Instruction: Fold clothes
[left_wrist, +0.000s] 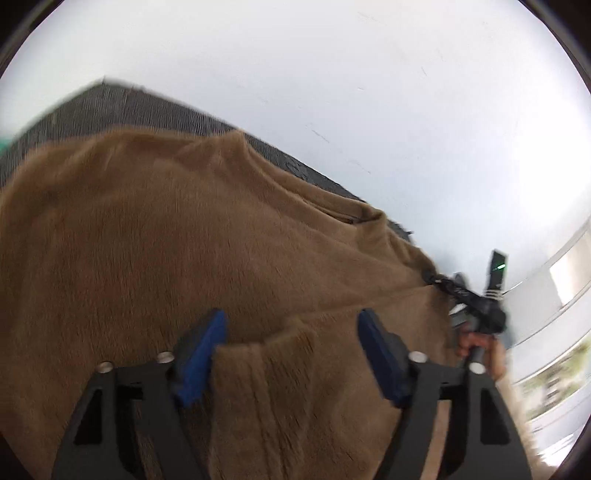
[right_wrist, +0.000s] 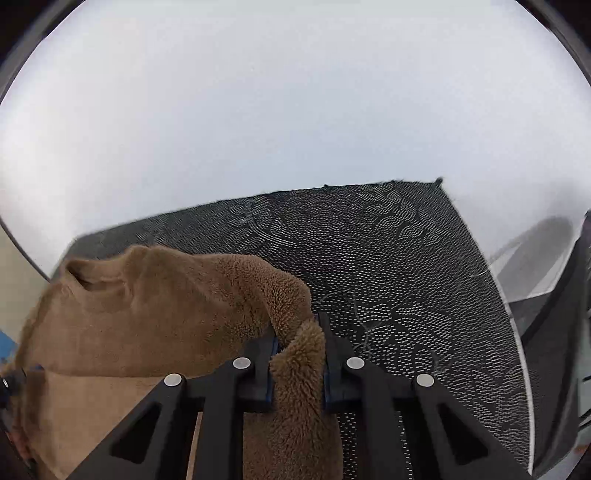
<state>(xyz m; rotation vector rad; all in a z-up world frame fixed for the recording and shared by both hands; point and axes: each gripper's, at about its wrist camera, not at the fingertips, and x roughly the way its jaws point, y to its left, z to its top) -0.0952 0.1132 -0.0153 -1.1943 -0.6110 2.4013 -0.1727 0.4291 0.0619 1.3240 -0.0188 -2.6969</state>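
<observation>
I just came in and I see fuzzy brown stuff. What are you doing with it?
A person is folding a fuzzy brown fleece garment with a gripper in each hand. It lies on a dark patterned mat over a white surface. The right gripper is pinching a bunch of the fleece. The left gripper is open over a folded edge, gripping nothing. The fold isn't finished yet.
</observation>
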